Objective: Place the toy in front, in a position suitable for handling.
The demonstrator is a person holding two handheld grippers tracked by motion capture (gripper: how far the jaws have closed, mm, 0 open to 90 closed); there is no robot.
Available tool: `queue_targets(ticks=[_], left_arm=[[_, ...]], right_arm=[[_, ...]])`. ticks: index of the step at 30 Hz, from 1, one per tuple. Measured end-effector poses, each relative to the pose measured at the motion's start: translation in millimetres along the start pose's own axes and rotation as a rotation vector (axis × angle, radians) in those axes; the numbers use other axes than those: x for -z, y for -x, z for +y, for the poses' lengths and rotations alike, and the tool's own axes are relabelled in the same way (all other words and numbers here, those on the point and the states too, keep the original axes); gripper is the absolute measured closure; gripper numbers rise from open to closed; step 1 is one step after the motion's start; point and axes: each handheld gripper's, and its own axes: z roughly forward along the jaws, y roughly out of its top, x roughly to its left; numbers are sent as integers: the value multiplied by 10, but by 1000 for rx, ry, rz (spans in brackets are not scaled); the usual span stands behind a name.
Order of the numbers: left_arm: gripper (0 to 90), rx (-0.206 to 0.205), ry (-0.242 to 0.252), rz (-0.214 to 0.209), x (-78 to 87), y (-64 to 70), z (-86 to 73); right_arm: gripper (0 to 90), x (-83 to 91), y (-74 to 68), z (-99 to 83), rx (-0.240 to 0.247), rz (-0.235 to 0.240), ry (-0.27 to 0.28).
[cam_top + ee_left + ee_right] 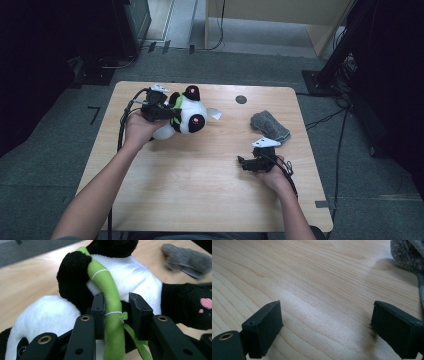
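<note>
A black-and-white panda plush point(189, 116) lies at the table's far left, pink paw pads up. My left gripper point(167, 113) meets it from the left. In the left gripper view a green bamboo stalk point(106, 282) sewn to the panda point(140, 280) runs between the jaws. My left gripper point(117, 313) is shut on this stalk, its left jaw against it and a thin gap at the right jaw. My right gripper point(242, 162) rests low at the table's near right, and stands open point(327, 325) over bare wood.
A folded grey cloth point(270, 126) lies just beyond the right gripper, and its edge point(409, 255) is close. The cloth point(187, 261) also lies past the panda. A dark round hole point(241, 99) marks the wooden table point(200, 190). Cables trail from both grippers.
</note>
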Motion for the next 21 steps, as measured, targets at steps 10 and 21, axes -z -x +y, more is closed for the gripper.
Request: queue_targets(ticks=[10,21], left_arm=[[680,3,34,-101,122,388,-385],[675,34,43,-156,71,792,-648]], right_arm=[[95,4,-8,-4,-10,-9,-1],[83,10,-23,-11,-27,-32,-3]])
